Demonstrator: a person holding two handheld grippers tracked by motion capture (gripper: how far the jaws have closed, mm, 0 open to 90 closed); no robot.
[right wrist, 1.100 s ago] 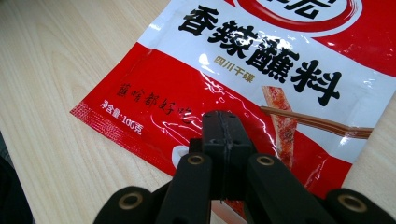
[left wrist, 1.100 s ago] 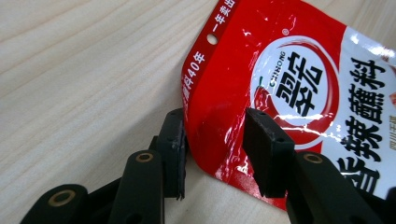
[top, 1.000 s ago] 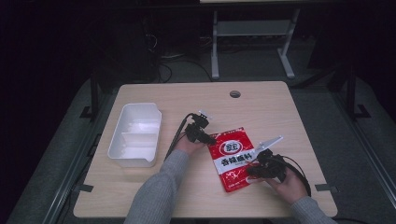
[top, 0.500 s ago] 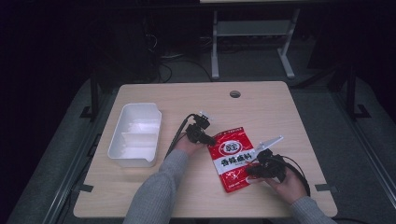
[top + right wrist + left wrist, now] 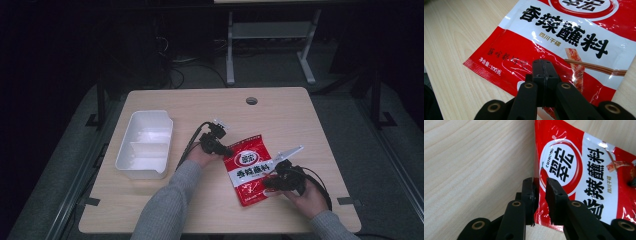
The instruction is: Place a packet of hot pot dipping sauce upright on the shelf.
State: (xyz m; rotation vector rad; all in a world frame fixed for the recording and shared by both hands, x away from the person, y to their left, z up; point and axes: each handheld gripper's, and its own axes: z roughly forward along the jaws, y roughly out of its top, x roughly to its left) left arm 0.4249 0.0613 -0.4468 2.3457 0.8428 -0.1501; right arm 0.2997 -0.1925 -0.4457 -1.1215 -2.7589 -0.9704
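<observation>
Right of the white tray (image 5: 145, 145), the red seasoning packet (image 5: 251, 169) is lying flat on the table (image 5: 300, 120). The right gripper (image 5: 542, 65) is pinching its edge farthest from the tray, jaws fully together. The left gripper (image 5: 539, 185) has just been reopening slightly, jaws straddling the tray-side edge with a narrow gap. Judging by this, a two-handed grip is being set; next, the left jaws need closing firmly before lifting.

Your left gripper (image 5: 226, 150) is all black, with a thick black cable looping off its back and a small pale fitting on top. In the left gripper view, your jaws are flat matte-black blocks dotted with small screw holes, carried on rounded black links with brass-ringed pivots. Your right gripper (image 5: 268, 182) is black too, wearing a grey three-cornered plate on top, its black cable curving round behind. Both your sleeves (image 5: 165, 210) are grey knit, snug down to the cuffs.
</observation>
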